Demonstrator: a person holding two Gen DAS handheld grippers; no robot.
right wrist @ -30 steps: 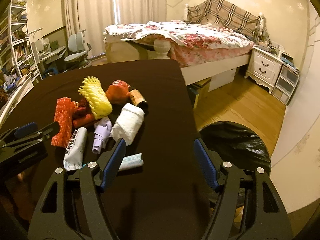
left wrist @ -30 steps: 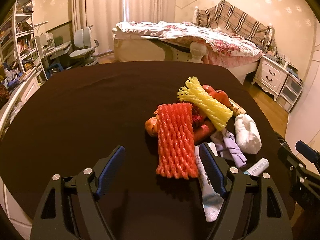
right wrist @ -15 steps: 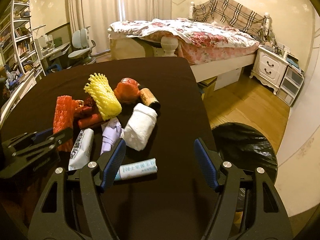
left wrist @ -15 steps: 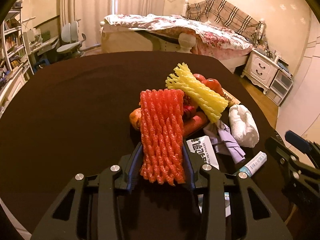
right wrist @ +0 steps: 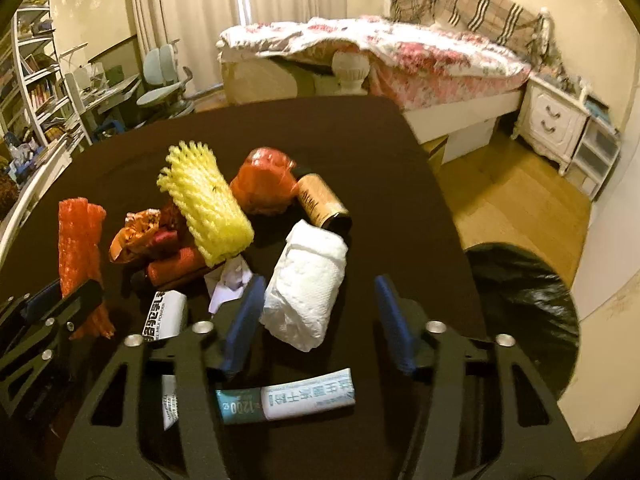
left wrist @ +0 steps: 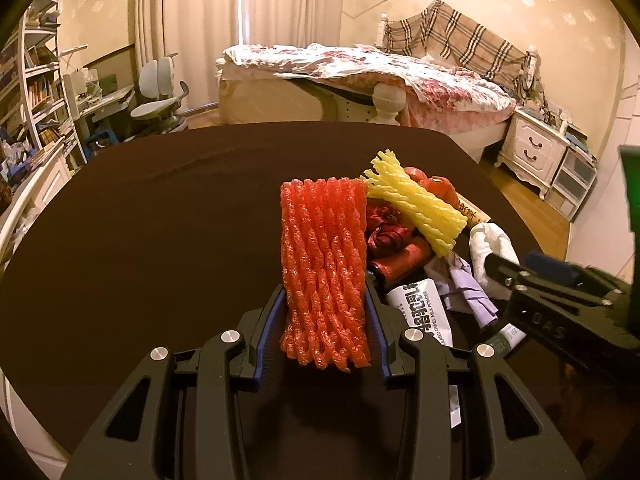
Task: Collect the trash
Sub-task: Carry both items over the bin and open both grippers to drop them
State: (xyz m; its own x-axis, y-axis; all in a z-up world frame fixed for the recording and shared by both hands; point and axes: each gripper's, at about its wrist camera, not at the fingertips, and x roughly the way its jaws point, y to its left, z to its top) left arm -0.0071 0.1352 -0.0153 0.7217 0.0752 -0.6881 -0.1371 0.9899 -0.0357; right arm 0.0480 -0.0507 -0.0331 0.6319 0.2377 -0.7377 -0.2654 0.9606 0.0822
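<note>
My left gripper (left wrist: 325,320) is shut on a red foam net sleeve (left wrist: 323,264), lifted a little off the dark table; the sleeve also shows in the right wrist view (right wrist: 78,248). My right gripper (right wrist: 316,320) is open with its jaws around the near end of a white crumpled paper towel (right wrist: 308,284). The pile holds a yellow foam net (right wrist: 204,208), an orange bag (right wrist: 264,184), a brown tube (right wrist: 322,200), red wrappers (right wrist: 160,240), a white powder sachet (right wrist: 166,316), purple paper (left wrist: 466,292) and a blue-white tube (right wrist: 288,400).
A black-lined trash bin (right wrist: 524,312) stands on the wooden floor to the right of the table (right wrist: 100,168). A bed (right wrist: 380,52), nightstand (right wrist: 556,128), desk chair (right wrist: 164,80) and bookshelves (right wrist: 36,92) lie beyond.
My left gripper closed on the red net sleeve and raised it. My right gripper moved forward and down until its jaws came around the paper towel.
</note>
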